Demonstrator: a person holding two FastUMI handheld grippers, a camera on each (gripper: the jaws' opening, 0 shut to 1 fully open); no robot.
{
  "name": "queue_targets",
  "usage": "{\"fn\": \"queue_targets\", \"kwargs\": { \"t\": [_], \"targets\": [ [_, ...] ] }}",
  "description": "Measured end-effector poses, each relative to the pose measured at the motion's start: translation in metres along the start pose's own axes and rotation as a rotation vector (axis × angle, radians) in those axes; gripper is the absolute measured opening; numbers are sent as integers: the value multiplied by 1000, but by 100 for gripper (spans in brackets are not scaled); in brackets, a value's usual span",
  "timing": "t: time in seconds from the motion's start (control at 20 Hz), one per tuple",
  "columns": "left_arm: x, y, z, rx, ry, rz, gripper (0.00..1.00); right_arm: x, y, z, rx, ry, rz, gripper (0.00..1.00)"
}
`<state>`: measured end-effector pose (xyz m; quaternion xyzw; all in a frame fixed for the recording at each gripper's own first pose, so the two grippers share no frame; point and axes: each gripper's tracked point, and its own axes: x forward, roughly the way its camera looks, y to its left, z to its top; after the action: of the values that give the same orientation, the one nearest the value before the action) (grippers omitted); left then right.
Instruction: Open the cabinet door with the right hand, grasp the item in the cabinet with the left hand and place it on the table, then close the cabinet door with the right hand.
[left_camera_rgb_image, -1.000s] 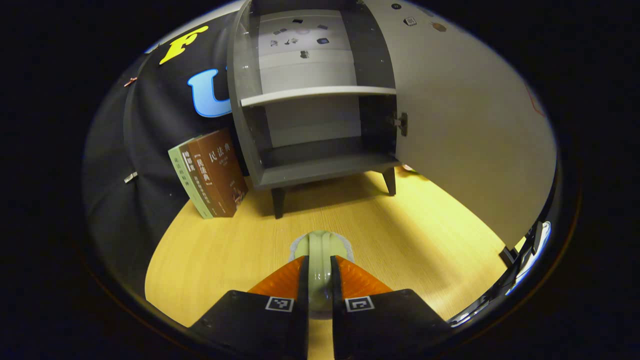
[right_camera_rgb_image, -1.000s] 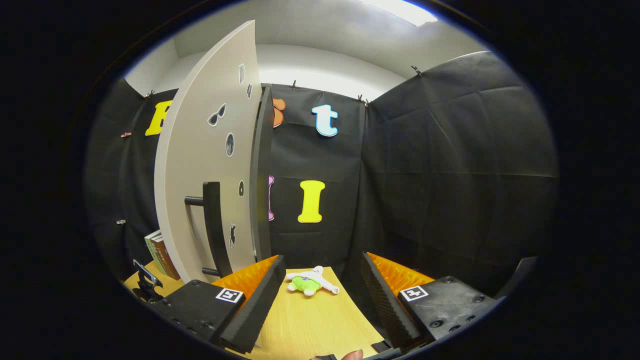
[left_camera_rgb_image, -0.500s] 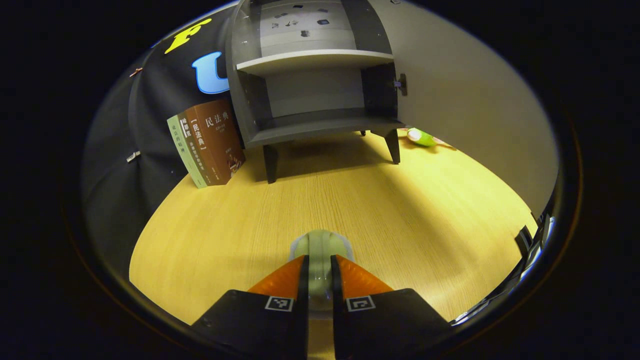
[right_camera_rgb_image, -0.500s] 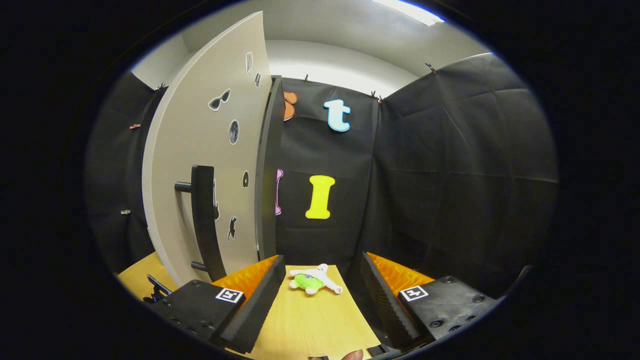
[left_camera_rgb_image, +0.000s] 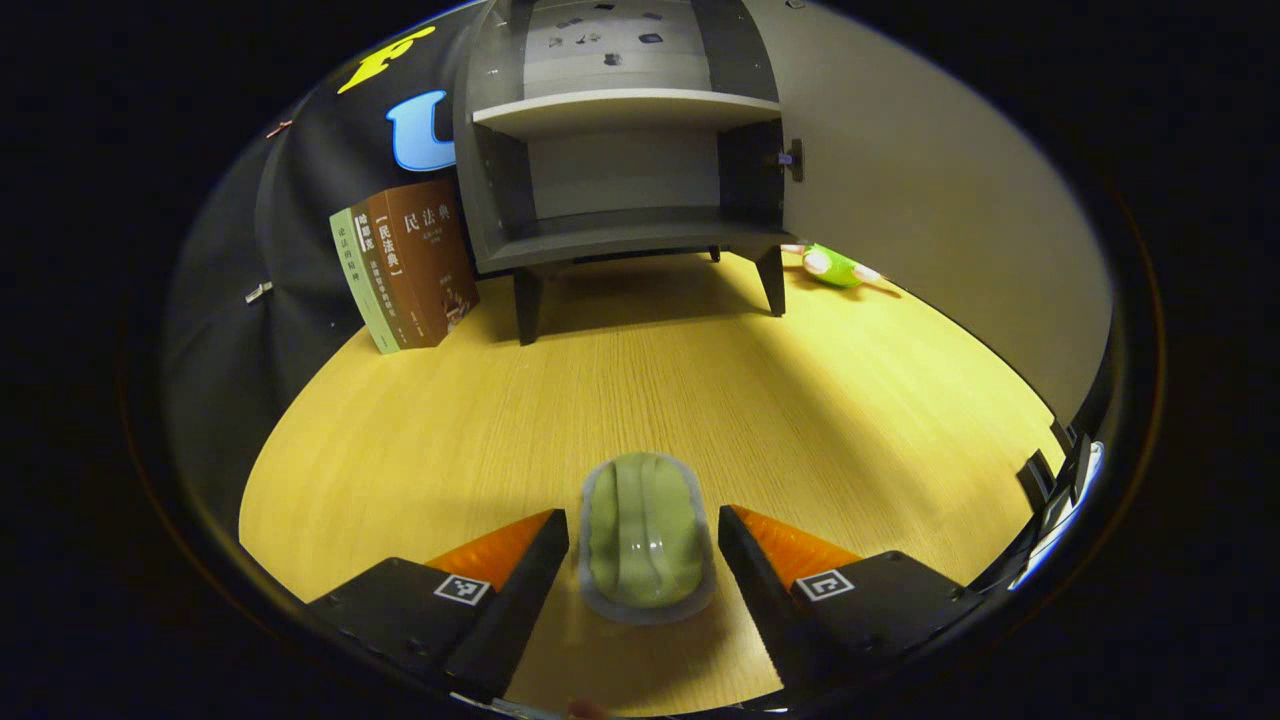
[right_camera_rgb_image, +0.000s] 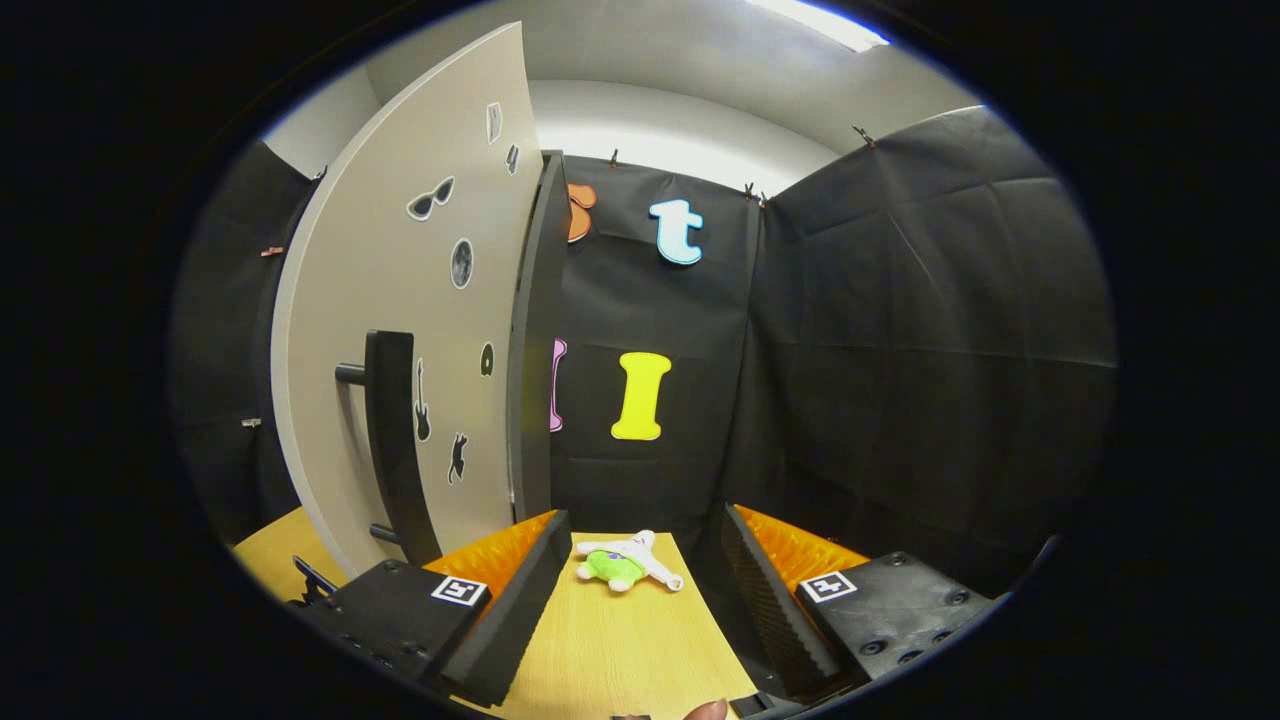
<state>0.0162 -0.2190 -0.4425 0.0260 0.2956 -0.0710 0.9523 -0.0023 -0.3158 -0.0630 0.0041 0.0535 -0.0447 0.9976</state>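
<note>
The left gripper (left_camera_rgb_image: 643, 535) is standing open, its fingers flanking the green packet (left_camera_rgb_image: 645, 535) lying on the table (left_camera_rgb_image: 480, 420) near its front edge, long axis running along the fingers. The cabinet (left_camera_rgb_image: 620, 170) is showing bare shelves. The right gripper (right_camera_rgb_image: 640, 590), also spread, is nearer the door (right_camera_rgb_image: 400, 330) and its handle (right_camera_rgb_image: 395, 440).

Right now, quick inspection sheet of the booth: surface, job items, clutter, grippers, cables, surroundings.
Surface: wooden table, bare around the item.
Job's things: green item lies flat on the table; cabinet shelves bare; cabinet door open, handle free.
Clutter: books lean beside the cabinet; plush toy on the table.
Grippers: left gripper open astride the item; right gripper open, holding nothing.
Cables: nothing seen.
Surroundings: black cloth walls.
</note>
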Motion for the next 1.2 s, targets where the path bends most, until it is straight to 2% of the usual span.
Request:
{"fn": "queue_targets", "kwargs": {
  "t": [0.3, 0.7, 0.95, 1.2],
  "targets": [
    [-51, 34, 67, -19, -92, 47, 96, -9, 6, 9, 16, -12, -13, 98],
    [-142, 88, 182, -89, -289, 83, 96, -13, 25, 22, 23, -32, -9, 98],
    [-206, 123, 248, -67, -426, 141, 96, -8, 25, 32, 21, -50, -20, 98],
    [-257, 152, 290, -126, -507, 167, 96, 3, 32, 40, 38, -65, -4, 97]
  ]
}}
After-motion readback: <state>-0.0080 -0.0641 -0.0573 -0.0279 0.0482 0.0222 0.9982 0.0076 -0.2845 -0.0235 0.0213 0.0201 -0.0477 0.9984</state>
